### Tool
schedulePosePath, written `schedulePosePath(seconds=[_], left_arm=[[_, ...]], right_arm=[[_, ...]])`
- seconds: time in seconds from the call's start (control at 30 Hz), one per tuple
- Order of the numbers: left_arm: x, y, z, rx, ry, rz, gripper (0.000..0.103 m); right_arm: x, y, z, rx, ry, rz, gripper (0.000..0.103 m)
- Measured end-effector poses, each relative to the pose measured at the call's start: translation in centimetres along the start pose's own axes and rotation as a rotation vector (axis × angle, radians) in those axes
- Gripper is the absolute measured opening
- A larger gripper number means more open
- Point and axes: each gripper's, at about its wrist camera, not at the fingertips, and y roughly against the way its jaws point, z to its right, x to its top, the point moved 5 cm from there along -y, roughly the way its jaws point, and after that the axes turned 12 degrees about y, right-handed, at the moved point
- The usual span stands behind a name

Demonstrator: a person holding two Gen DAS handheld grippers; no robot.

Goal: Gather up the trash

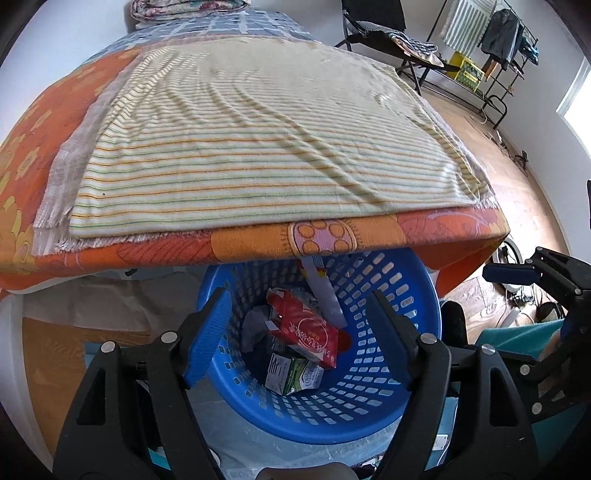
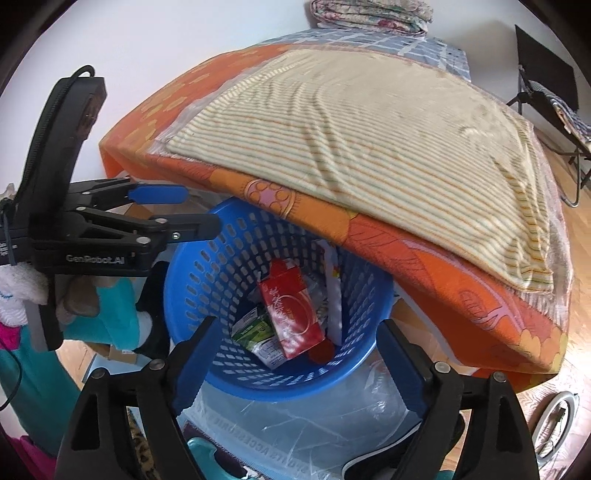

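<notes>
Hovering: both tongs hang over the blue basket point(image 1: 388, 332), which sits on the floor tucked partly under the bed point(image 1: 74, 177) edge, probably so rubbish can be dropped straight down.
Left tongs point(image 1: 299, 332): spread wide, nothing between the pads.
Right tongs point(image 2: 291, 365): likewise released and empty.
Trash: a red carton point(image 1: 310, 332), a green-and-white carton point(image 1: 295, 373) and crumpled paper point(image 1: 255, 325) lie at the bottom of the basket, the red one resting across the green.
Bed top: only a striped towel point(image 1: 258, 147) shows, no loose rubbish in sight, so collecting seems near done.
Left view only: clothes rack point(image 1: 491, 48) and chair point(image 1: 373, 26) across the room.
Right view only: the left tongs from the side, beside the rim, and clear plastic sheeting point(image 2: 295, 417) under the basket.
</notes>
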Motion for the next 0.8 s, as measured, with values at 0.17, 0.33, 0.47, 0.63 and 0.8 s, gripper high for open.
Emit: schedulePosePath(seconds=[0.17, 0.33, 0.47, 0.63, 0.8], left_arm=[[1.0, 0.7, 0.0, -0.001, 0.028, 0.015, 0.078], [2.2, 1.8, 0.2, -0.011, 0.052, 0.041, 0.078], [3.1, 3.0, 0.7, -0.031, 0.061, 0.072, 0.079], [3.9, 4.3, 1.4, -0.046, 0.057, 0.115, 0.082], [4.6, 5.9, 2.5, -0.058, 0.039, 0.165, 0.082]], right_arm=[[0.4, 0.5, 0.9, -0.04, -0.03, 0.014, 0.09], [1.1, 1.3, 2.1, -0.058, -0.069, 0.045, 0.09], [1.8, 2.5, 3.0, -0.071, -0.104, 0.095, 0.09], [2.7, 4.0, 4.2, -0.084, -0.153, 0.157, 0.093], [3.4, 5.6, 5.1, -0.1, -0.195, 0.226, 0.096]])
